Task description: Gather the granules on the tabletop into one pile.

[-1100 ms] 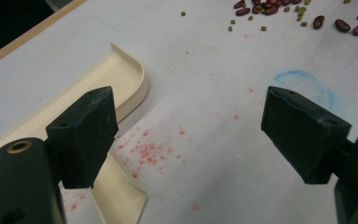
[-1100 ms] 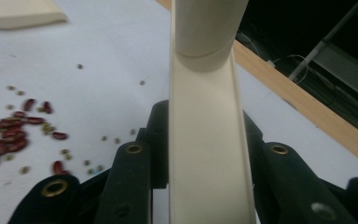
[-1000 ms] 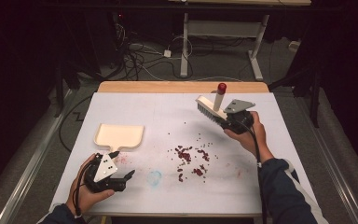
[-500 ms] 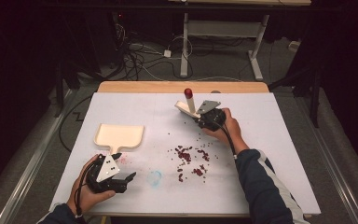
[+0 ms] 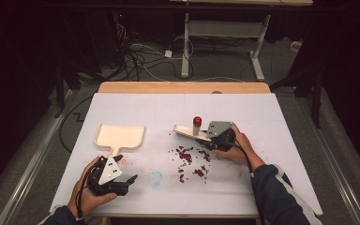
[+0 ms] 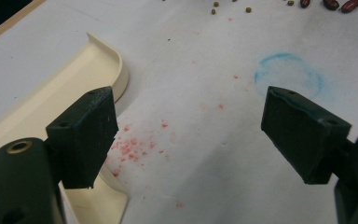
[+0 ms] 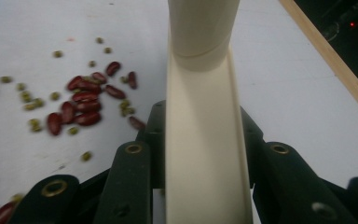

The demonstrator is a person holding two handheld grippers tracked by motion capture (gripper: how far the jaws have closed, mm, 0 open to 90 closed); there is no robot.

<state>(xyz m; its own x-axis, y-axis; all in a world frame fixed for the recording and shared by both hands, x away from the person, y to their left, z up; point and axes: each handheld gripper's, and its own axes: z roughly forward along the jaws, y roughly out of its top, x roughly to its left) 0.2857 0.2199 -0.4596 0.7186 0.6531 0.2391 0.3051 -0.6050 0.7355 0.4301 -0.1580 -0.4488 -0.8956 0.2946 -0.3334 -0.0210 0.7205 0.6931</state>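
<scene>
Two hand-held grippers: left (image 5: 132,180) spread by one dustpan (image 5: 120,136), right (image 5: 205,139) pinching one brush (image 5: 191,131).

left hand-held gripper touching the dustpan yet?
Apart. In the left gripper view the hand-held gripper has open jaws over bare paper, with nothing between them; the cream dustpan lies beside and beyond the left jaw. The high view shows a gap too.
</scene>
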